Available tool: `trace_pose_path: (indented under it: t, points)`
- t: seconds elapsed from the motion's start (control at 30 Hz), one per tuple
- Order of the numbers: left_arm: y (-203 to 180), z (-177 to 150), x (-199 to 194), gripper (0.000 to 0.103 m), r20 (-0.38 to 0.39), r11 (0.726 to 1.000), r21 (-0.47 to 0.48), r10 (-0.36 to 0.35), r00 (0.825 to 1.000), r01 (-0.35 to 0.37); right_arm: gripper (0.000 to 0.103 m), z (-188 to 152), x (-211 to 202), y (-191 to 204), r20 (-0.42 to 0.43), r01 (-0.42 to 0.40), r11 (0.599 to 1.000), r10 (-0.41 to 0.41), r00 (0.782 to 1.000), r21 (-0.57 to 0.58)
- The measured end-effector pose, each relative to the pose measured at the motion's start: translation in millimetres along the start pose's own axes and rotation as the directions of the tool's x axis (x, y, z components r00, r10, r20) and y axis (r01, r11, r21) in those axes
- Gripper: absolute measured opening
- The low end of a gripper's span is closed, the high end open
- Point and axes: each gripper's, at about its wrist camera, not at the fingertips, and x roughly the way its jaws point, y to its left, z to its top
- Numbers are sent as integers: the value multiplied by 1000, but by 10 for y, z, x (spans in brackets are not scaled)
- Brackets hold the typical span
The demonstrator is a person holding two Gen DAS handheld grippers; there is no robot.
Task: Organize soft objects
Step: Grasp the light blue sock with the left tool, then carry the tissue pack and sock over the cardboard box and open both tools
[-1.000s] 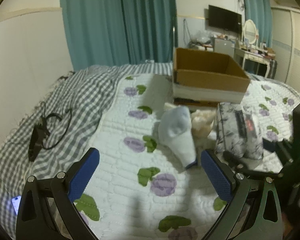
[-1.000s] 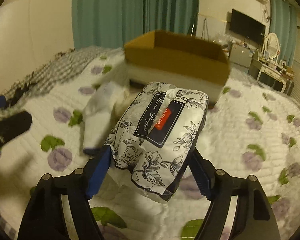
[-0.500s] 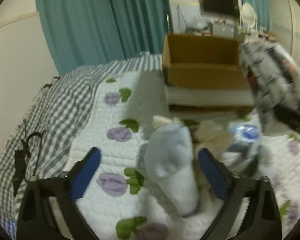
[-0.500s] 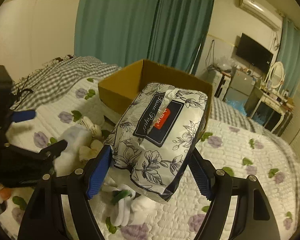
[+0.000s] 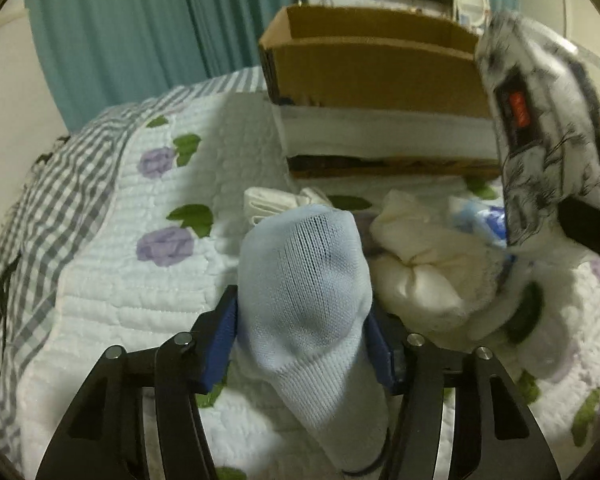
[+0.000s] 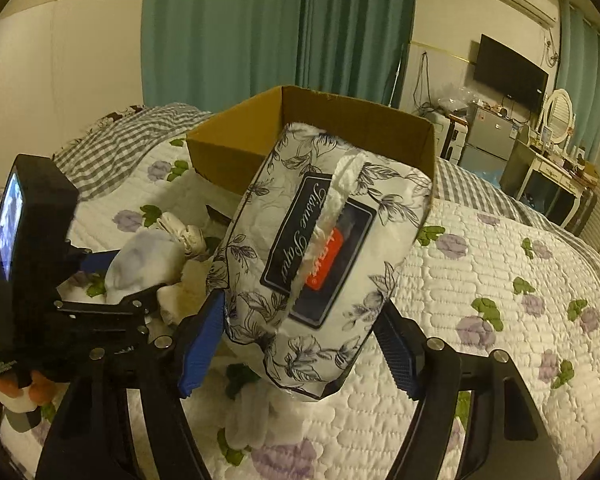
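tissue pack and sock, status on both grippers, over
Left gripper shut on light blue sock. Right gripper shut on tissue pack, raised short of cardboard box. Nothing between pack and box.

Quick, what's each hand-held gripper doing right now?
Left hand-held gripper: closed on the pale blue sock.
Right hand-held gripper: closed on the tissue pack.

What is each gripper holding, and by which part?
Left gripper pinches the light blue sock across its middle. Right gripper clamps the tissue pack by its lower sides.
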Motion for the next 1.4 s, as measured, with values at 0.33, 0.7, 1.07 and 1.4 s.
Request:
trace_pose_path:
  t: [0.33, 0.7, 1.07, 1.4]
  points:
    - [32, 1, -695, 55, 111, 996, -11, -83, 990, 85, 66, 45, -511, -1, 52, 21, 1000, -22, 998, 15]
    - [123, 709, -1258, 55, 212, 996, -11, -87, 973, 91, 66, 844, -740, -248, 183, 61, 998, -54, 982, -32]
    - [-110, 1588, -713, 55, 283, 996, 80, -66, 957, 45, 66, 1479, 165, -579, 175, 52, 998, -44, 984, -40]
    - [-178, 1722, 230, 58, 181, 991, 118, -86, 980, 65, 71, 1434, 950, -773, 135, 3, 1000, -4, 991, 6]
